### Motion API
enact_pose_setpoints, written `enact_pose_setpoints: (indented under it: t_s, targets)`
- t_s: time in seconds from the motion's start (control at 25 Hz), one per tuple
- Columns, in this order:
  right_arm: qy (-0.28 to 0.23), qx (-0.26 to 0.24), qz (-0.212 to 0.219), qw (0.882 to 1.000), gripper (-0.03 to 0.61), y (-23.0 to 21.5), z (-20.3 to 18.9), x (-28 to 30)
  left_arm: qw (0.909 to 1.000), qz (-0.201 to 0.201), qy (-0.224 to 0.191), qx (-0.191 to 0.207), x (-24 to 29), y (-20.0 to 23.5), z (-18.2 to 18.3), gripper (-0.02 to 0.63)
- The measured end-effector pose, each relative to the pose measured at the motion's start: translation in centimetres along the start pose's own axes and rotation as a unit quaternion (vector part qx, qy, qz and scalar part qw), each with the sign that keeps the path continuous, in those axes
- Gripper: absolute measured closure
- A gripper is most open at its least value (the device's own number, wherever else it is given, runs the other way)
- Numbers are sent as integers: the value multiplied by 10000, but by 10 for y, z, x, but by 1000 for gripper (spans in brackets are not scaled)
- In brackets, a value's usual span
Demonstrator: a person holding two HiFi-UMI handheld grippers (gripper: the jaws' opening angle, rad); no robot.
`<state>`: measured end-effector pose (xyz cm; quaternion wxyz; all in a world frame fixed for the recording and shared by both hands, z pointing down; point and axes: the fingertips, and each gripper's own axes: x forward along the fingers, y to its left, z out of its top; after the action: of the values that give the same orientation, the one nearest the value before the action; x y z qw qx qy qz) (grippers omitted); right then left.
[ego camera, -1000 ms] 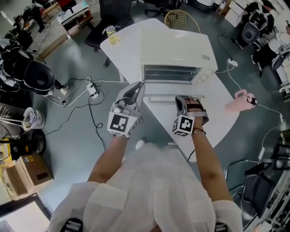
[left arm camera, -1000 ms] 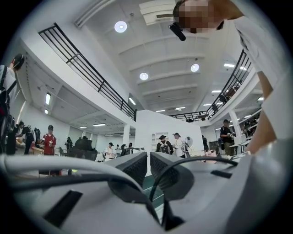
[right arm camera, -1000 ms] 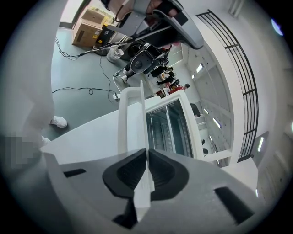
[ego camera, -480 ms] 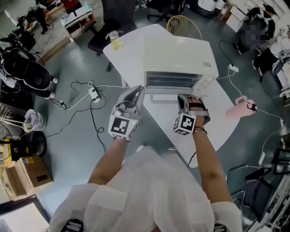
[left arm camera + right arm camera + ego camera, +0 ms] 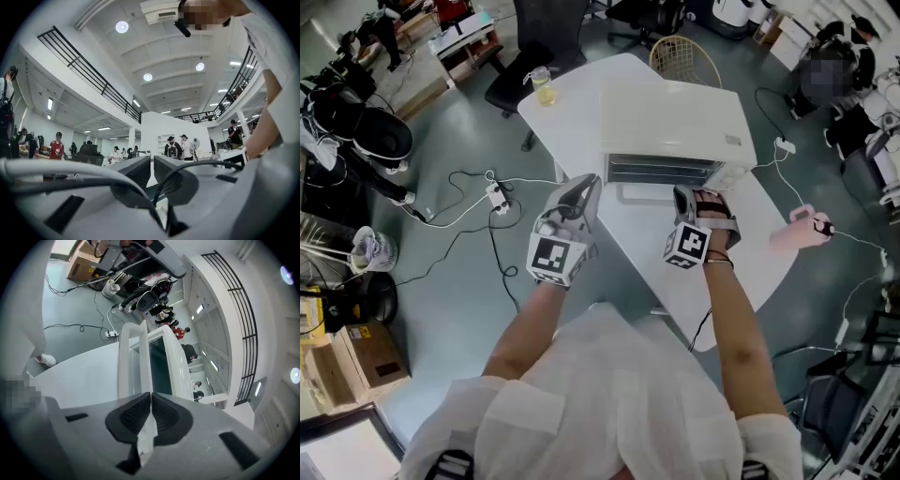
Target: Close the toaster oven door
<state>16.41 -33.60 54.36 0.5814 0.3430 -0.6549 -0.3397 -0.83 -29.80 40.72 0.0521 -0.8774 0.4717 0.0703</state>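
Observation:
A white toaster oven point(image 5: 677, 120) stands on the white table point(image 5: 581, 131). Its glass door point(image 5: 661, 173) hangs partly raised, the handle bar point(image 5: 642, 193) toward me. My right gripper point(image 5: 683, 195) is shut with nothing between the pads, its tips at the door's right end beside the handle. In the right gripper view the shut right gripper point(image 5: 151, 397) meets the door point(image 5: 159, 364) and the white handle point(image 5: 126, 359). The left gripper point(image 5: 589, 184) hovers off the table's left edge, apart from the oven. It is shut, holds nothing and points at the hall point(image 5: 152, 164).
A cup of yellow drink point(image 5: 542, 84) stands on the table's far left corner, and a wicker chair point(image 5: 684, 58) sits behind the table. Cables and a power strip point(image 5: 497, 195) lie on the floor at left. At right, a pink object point(image 5: 797, 230) sits on a cable.
My right gripper has moved up and toward the oven, and the door has swung from lying low to steeply raised. The left gripper has stayed put.

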Motion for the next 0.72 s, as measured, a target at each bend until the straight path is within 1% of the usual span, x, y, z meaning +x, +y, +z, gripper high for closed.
enact_pose_setpoints:
  t_s: [0.52, 0.72]
  targets:
    - [166, 1, -111, 9998, 571, -26, 3, 24, 9999, 77, 67, -9, 2, 26, -7, 591]
    - [190, -105, -146, 9997, 575, -34, 3, 31, 9999, 65, 103, -22, 9, 31, -9, 591]
